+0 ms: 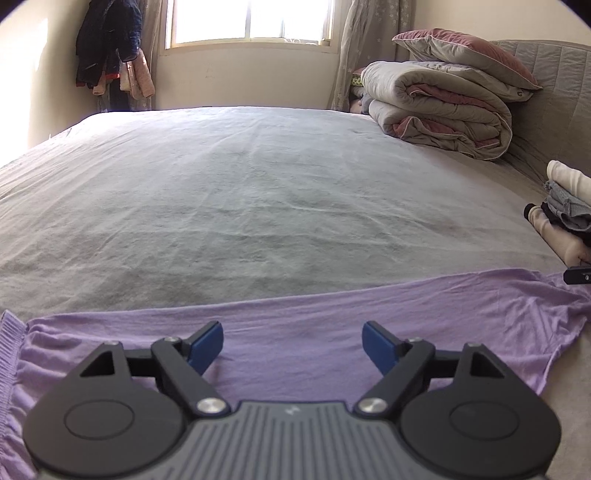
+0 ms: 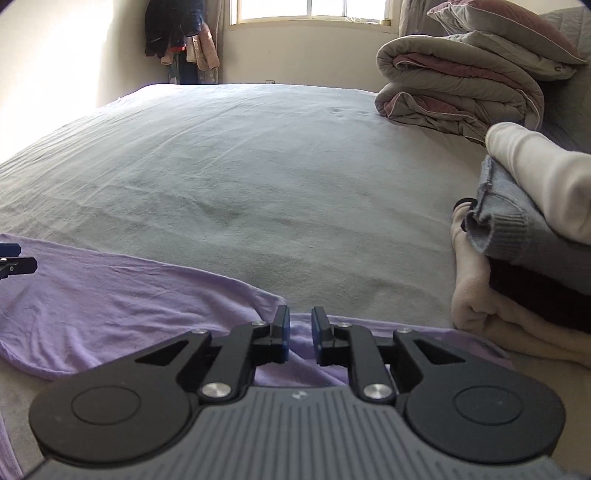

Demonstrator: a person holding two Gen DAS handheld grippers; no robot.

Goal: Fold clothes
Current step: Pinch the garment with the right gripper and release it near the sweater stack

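Now: left gripper spread wide | right gripper nearly closed | purple garment flat

Home bedroom. Wide bed under grey sheet, padded headboard, folded quilt with pillow on top, curtained window, jackets hung in corner, stack of folded clothes on bed edge.

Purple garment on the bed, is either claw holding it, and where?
Neither visibly grips the purple garment. The left claw is wide open above it; the right claw is nearly closed with an empty gap.
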